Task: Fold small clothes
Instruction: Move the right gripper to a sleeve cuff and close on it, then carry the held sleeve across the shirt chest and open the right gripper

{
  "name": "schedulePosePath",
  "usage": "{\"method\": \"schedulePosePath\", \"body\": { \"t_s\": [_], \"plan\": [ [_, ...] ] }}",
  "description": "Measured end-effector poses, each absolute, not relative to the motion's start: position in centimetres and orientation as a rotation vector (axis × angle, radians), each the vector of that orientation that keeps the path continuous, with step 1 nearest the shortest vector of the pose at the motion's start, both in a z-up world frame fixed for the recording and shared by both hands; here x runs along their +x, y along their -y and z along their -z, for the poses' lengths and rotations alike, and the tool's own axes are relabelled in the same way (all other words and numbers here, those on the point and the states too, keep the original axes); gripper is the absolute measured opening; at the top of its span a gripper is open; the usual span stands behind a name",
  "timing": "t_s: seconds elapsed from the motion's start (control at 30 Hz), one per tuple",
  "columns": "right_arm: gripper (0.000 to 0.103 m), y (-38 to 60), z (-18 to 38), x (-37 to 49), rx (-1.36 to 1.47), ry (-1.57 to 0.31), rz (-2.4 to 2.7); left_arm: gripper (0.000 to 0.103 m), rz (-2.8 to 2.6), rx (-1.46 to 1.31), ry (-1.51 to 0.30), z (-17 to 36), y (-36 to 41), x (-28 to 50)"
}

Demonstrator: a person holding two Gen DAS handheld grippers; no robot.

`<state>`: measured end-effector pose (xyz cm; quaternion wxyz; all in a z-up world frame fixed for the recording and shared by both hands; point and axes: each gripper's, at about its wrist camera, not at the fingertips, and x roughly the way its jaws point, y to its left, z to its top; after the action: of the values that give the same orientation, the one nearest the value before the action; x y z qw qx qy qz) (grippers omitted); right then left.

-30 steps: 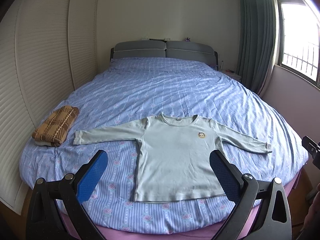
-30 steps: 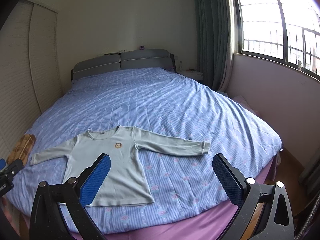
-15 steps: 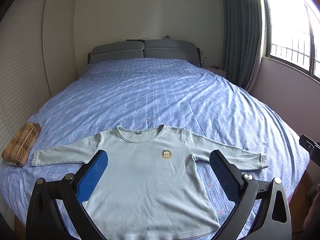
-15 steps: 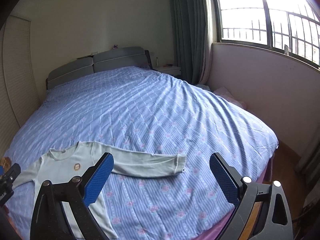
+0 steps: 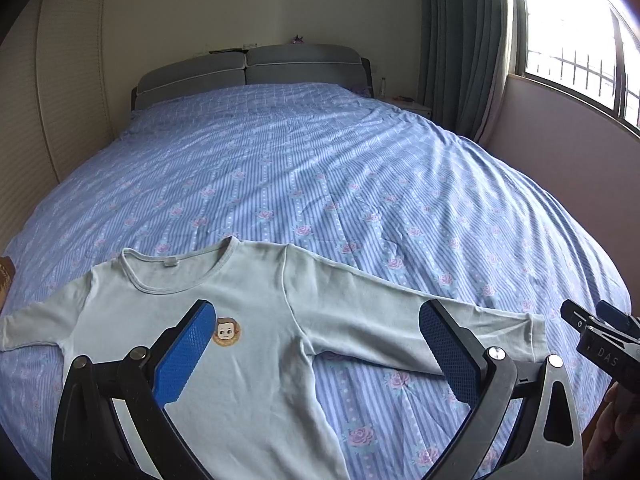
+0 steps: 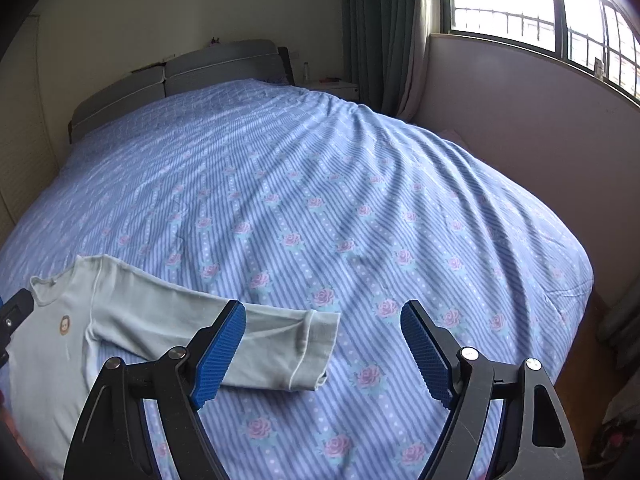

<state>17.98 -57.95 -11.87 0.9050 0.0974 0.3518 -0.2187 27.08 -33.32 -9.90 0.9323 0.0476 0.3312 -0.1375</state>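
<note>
Two tools hover over a pale green long-sleeved shirt (image 5: 248, 344) spread flat, front up, near the foot of a bed covered by a blue striped bedspread (image 5: 320, 184) with a rose print. Left tool (image 5: 316, 356): blue pads spread wide, released, above the shirt's chest and the underarm of one sleeve, gripping nothing; a small round face badge (image 5: 226, 332) shows just beside one pad. Right tool (image 6: 324, 350): jaws closing yet still apart, poised over the cuff (image 6: 316, 348) of the outstretched sleeve, pads not pressing the cloth. Grey headboard (image 5: 248, 70) and green curtain (image 5: 460, 40) lie beyond.
</note>
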Motion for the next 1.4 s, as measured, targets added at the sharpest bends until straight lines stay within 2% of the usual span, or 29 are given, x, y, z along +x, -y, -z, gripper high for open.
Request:
{"method": "schedulePosePath", "body": {
  "t_s": [0.07,0.3,0.33,0.5,0.6,0.63,0.67,0.77,1.1,1.4],
  "plan": [
    [0.071,59.1,13.5,18.8,0.202,-0.758,0.444,0.103,0.292,0.107,-0.688,11.0,34.3,27.9],
    [0.058,62.0,17.5,20.8,0.24,-0.819,0.4,0.103,0.299,0.117,-0.726,13.8,35.8,29.6],
    [0.054,62.2,17.9,21.1,0.255,-0.83,0.389,0.103,0.298,0.119,-0.727,13.9,35.8,29.6],
    [0.048,63.2,19.7,22.1,0.317,-0.852,0.325,0.103,0.295,0.132,-0.731,14.3,35.9,29.5],
    [0.035,63.3,20.2,22.2,0.374,-0.844,0.272,0.103,0.287,0.141,-0.73,14.1,35.7,29.5],
    [0.026,63.0,20.2,22.3,0.376,-0.844,0.258,0.103,0.284,0.141,-0.728,14.0,35.5,29.5],
    [0.021,62.7,20.3,22.3,0.378,-0.846,0.243,0.103,0.282,0.141,-0.726,13.9,35.4,29.5],
    [0.012,62.1,20.1,22.3,0.368,-0.837,0.245,0.103,0.275,0.143,-0.719,13.2,34.7,29.2],
    [0.008,59.4,13.7,21.8,0.36,-0.76,0.224,0.103,0.231,0.128,-0.67,9.1,29.8,28.6],
    [0.008,50.5,6.8,25.3,0.273,-0.724,0.083,0.103,0.135,0.064,-0.671,6.8,19.5,27.9]
  ]
}}
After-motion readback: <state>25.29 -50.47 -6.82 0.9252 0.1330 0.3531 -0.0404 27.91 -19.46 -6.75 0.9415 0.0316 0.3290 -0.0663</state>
